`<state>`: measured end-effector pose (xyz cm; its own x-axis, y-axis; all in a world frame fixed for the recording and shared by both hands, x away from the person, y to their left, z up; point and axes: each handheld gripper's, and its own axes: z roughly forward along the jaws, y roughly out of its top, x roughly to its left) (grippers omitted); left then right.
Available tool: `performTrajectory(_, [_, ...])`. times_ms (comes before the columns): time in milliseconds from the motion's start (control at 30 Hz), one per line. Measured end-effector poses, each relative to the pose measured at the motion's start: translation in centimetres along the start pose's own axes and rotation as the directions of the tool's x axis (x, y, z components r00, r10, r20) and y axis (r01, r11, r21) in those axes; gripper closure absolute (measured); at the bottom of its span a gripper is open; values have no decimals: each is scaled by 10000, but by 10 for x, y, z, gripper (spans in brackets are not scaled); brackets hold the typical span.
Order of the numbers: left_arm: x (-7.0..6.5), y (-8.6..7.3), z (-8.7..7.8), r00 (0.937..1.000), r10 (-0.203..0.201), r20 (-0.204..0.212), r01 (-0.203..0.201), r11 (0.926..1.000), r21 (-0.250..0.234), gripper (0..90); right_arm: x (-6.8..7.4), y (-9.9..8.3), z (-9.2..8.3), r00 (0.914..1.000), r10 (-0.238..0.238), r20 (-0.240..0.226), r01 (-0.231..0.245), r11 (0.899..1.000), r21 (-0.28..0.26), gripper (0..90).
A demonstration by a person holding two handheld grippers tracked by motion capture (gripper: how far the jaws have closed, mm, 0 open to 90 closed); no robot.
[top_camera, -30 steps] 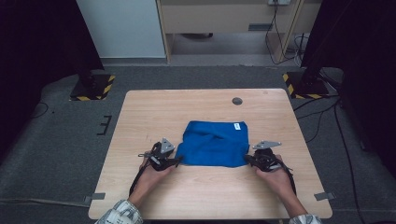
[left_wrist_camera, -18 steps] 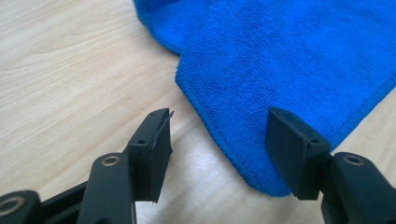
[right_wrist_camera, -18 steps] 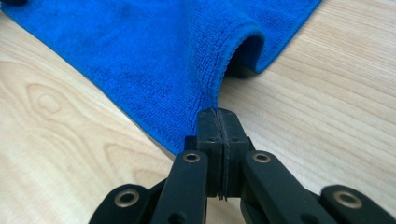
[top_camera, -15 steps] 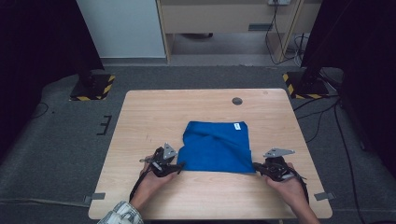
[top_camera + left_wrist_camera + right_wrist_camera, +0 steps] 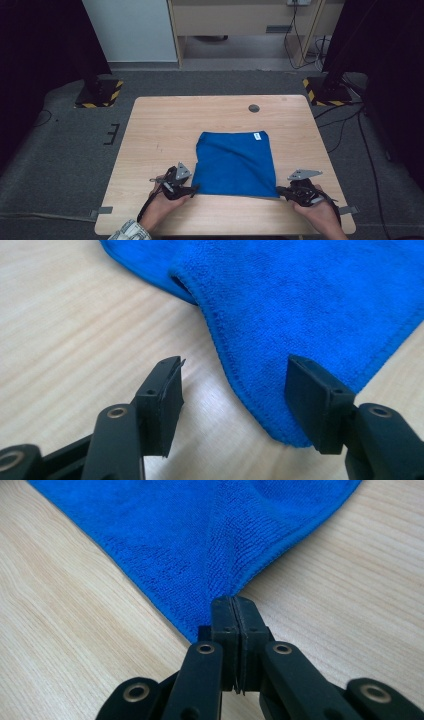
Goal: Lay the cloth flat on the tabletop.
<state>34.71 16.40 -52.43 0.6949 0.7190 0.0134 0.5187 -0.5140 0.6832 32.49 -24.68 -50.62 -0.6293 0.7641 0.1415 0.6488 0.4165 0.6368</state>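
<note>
A blue cloth (image 5: 235,162) lies flat on the wooden table (image 5: 165,125), with a small white label (image 5: 257,135) at its far right corner. My left gripper (image 5: 192,189) is at the cloth's near left corner. In the left gripper view its jaws have just been opening and my left gripper (image 5: 237,377) now stands open, with the cloth corner (image 5: 280,405) lying loose between the pads. My right gripper (image 5: 280,191) is at the near right corner. Seen in the right gripper view, my right gripper (image 5: 234,607) is shut on the cloth (image 5: 200,530), which fans out from the pinch.
A dark round grommet (image 5: 254,108) sits in the table's far side. Black stands with yellow-striped bases (image 5: 100,92) flank the table on the floor. Bare wood surrounds the cloth on all sides, with a narrow strip between it and the near edge.
Both hands have drawn back toward the table's near edge. The cloth's near edge came with them, so the cloth now lies longer and flatter.
</note>
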Motion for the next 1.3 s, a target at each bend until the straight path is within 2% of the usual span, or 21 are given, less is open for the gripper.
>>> performTrajectory(200, [-1,-5,-6,10000,-11,73,10,9999,109,392,0,-2,1,9999,123,-78,-121,9997,223,885])
performTrajectory(333, [1,-9,-11,9999,-137,-52,138,9997,215,388,5,-3,-1,9999,-40,-147,43,9999,163,854])
performTrajectory(433, [3,-9,-13,9997,-247,-12,247,9996,115,371,6,-1,-2,10000,15,9,-15,9998,-194,693])
performTrajectory(500, [2,-10,-12,9998,-182,6,181,9996,220,370,7,1,-2,9991,48,421,-30,9991,-421,542])
performTrajectory(567, [1,-10,-11,9999,-162,-49,163,9995,255,367,9,3,2,9984,-68,553,97,9986,-522,466])
performTrajectory(633, [2,-11,-12,9999,-114,-86,117,9996,248,364,12,6,11,9951,-327,928,367,9985,-417,392])
performTrajectory(800, [8,-16,-19,9994,-79,-342,91,9993,352,358,15,13,28,9900,-636,1257,682,9971,-324,324])
performTrajectory(867, [11,-19,-21,9992,-243,-327,255,9991,349,358,18,16,33,9882,-738,1341,781,9966,-265,298])
performTrajectory(967, [9,-20,-22,9995,-228,-238,238,9990,387,359,22,15,38,9827,-1054,1523,1078,9941,-73,267])
performTrajectory(1100, [3,-21,-23,9999,-170,-2,170,9987,481,376,21,12,37,9802,-1150,1612,1174,9931,-55,259])
performTrajectory(1200, [1,-21,-25,9997,-202,164,192,9981,589,333,19,9,33,9844,-982,1457,988,9951,33,257])
performTrajectory(1300, [2,-19,-27,9991,-358,220,349,9986,398,284,15,5,29,9856,-975,1382,965,9952,141,255])
